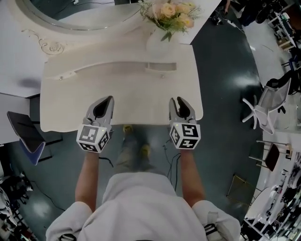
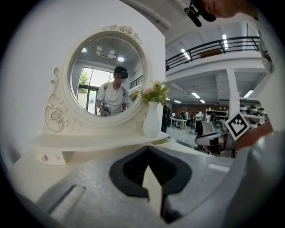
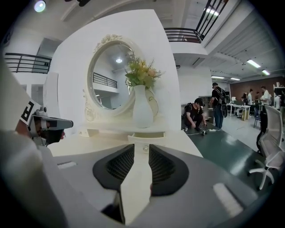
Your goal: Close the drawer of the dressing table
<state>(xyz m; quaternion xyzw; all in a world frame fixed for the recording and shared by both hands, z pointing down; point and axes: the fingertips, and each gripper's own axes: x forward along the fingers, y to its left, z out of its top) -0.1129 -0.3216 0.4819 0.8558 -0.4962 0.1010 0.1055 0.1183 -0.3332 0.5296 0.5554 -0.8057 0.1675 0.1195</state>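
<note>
Currently both grippers sit over the near edge of the white dressing table [image 1: 61, 110], pointing twd the mirror [image 1: 70, 16] at the back. Left gripper [image 1: 109, 100] is over the left half of the top. Its jaws are closed tip to tip w/ nothing btwn them; only a wedge of tabletop shows below the tips. Right gripper [image 1: 178, 100] is over the right half, near the table's right edge. Its jaws are parallel, a narrow slot apart, holding nothing. The two grippers are well apart and approx level w/ each other.

Drawer [image 1: 161, 66] is the small one in the low shelf under the mirror, right of centre. Its front sticks out from the shelf face, so it's partly open. In the right gripper view its knob [image 3: 145, 148] lines up w/ the slot btwn the jaws, but the drawer is further back and untouched. White vase [image 1: 157, 41] w/ flowers [image 1: 171, 12] stands on the shelf just behind the drawer. At the shelf's left end a 2nd small drawer [image 2: 49, 156] looks shut. Office chair [image 1: 265, 106] stands on the dark floor, off to the table's right.
</note>
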